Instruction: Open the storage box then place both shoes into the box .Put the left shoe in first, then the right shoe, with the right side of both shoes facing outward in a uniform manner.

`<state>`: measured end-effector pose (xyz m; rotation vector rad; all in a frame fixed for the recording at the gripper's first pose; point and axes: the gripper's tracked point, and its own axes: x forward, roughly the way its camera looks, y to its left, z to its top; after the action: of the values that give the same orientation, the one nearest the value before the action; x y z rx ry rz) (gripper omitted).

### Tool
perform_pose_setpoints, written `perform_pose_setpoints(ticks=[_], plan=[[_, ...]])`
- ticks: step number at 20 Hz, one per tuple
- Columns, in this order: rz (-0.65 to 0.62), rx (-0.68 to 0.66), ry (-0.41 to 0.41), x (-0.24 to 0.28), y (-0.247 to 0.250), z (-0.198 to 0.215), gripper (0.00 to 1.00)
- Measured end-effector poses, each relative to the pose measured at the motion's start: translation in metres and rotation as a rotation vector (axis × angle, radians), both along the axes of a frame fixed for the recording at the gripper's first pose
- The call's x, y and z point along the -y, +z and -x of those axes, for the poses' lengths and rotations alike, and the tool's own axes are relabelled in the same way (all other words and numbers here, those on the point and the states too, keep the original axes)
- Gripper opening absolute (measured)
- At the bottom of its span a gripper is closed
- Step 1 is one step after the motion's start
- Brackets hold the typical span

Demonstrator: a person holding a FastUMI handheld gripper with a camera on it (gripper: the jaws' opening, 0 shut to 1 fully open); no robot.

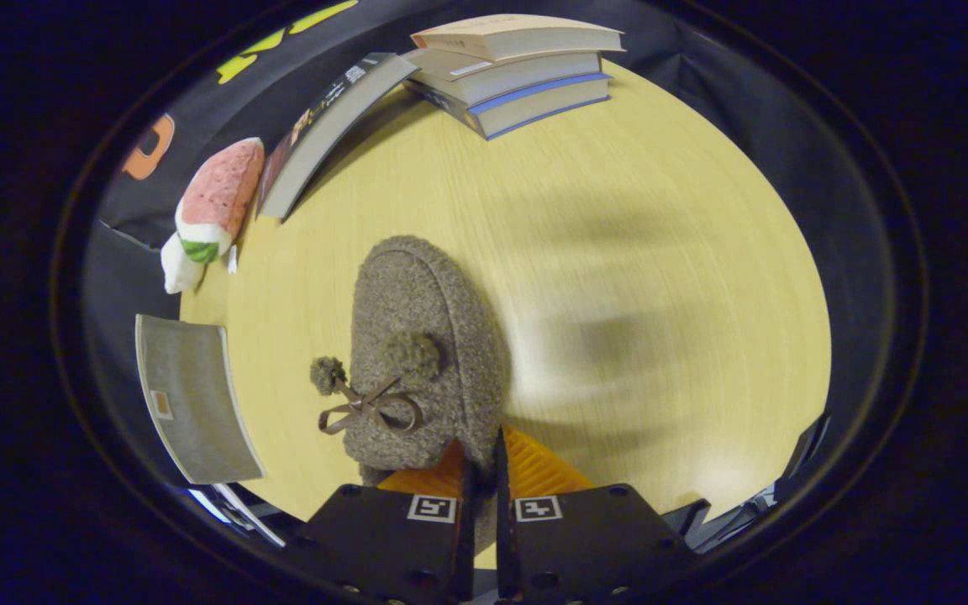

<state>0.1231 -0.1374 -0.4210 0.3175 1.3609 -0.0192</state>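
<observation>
Fuzzy grey-brown bouclé covers the slipper [421, 353] that sits between and just ahead of the fingers, its long axis running from the fingers up toward twelve o'clock over the pale wood-grain tabletop [660, 277]. The gripper [481, 460] has its jaws drawn narrow, with the two fingers nearly parallel and the near edge of the slipper's wall pinched in the slim gap between them; both fingers appear to press on that edge. On the slipper's upper lie two small pompoms and a thin brown ribbon bow [370, 409], one pompom hanging off toward nine o'clock. At about nine o'clock from the slipper, near the table's edge, rests a flat grey woven panel [194, 395] with a small tan tag; whether it belongs to the storage box cannot be told. At about ten o'clock, well apart from the slipper, lies a plush toy [211, 210] with a pink knitted body, a green band and white ends, touching the dark cloth wall. Beside it, toward eleven o'clock, a single book [328, 126] leans tilted against a stack of three books [518, 71] that stands at twelve o'clock on the far side of the table. Soft blurred shadows cross the tabletop toward two o'clock from the slipper.
</observation>
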Motion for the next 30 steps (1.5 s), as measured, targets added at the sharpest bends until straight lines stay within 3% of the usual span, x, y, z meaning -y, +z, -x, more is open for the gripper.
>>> perform_pose_setpoints(ticks=[1,2,7,14,19,23,30], plan=[[-0.003,0.003,-0.012,0.005,0.003,-0.001,0.11],[-0.017,-0.01,-0.033,0.005,0.0,-0.002,0.01],[-0.125,-0.058,-0.139,-0.007,0.024,0.024,0.0],[-0.031,0.066,-0.018,-0.057,0.121,0.017,0.0],[-0.113,0.123,0.068,-0.165,0.183,0.015,0.0],[-0.156,0.132,0.195,-0.274,0.212,0.022,0.0],[-0.167,-0.003,0.256,-0.409,0.167,0.035,0.0]])
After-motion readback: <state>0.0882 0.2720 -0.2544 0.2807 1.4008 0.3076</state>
